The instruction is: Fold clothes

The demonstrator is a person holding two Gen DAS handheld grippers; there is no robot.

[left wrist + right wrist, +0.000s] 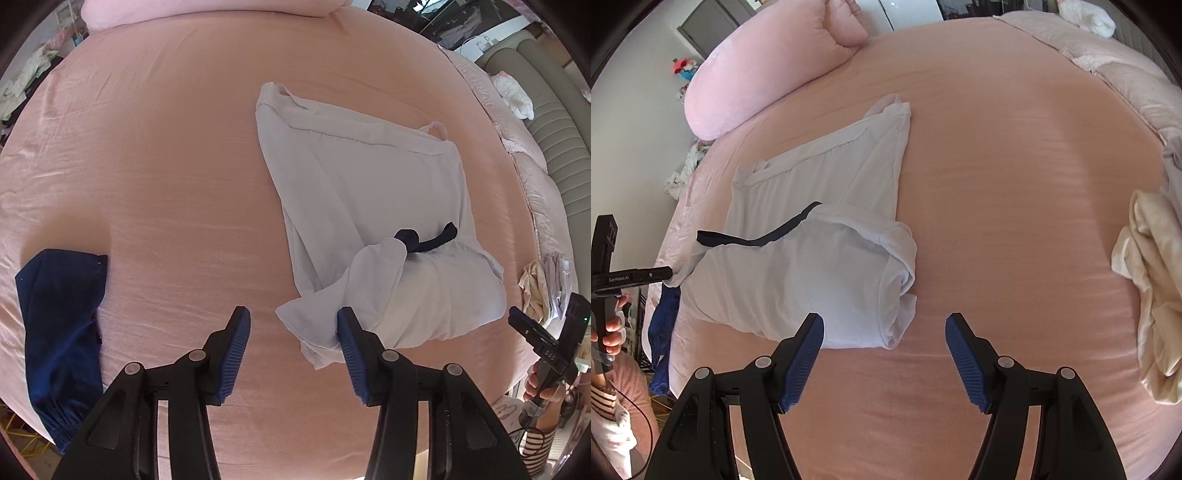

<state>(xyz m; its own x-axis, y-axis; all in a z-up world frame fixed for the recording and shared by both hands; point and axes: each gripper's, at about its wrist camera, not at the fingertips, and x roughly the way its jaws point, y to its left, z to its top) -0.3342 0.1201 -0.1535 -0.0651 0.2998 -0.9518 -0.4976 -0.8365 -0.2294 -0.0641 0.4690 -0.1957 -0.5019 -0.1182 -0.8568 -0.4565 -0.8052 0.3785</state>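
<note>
A pale grey-white garment (369, 206) with thin straps and a dark navy tie (424, 240) lies partly folded on the pink bed sheet (166, 166). My left gripper (293, 325) is open just above the sheet, its right finger at the garment's near corner. In the right wrist view the same garment (820, 240) lies ahead and left. My right gripper (884, 332) is open and empty, its left finger over the garment's near edge. The left gripper body (613, 273) shows at the left, the right gripper body (550, 343) at the far right of the left view.
A folded navy garment (62, 325) lies at the sheet's left edge. A cream and grey clothes pile (1148, 295) sits at the right edge of the bed. A pink bolster pillow (768, 70) lies at the far side. A padded headboard (554, 122) is at the right.
</note>
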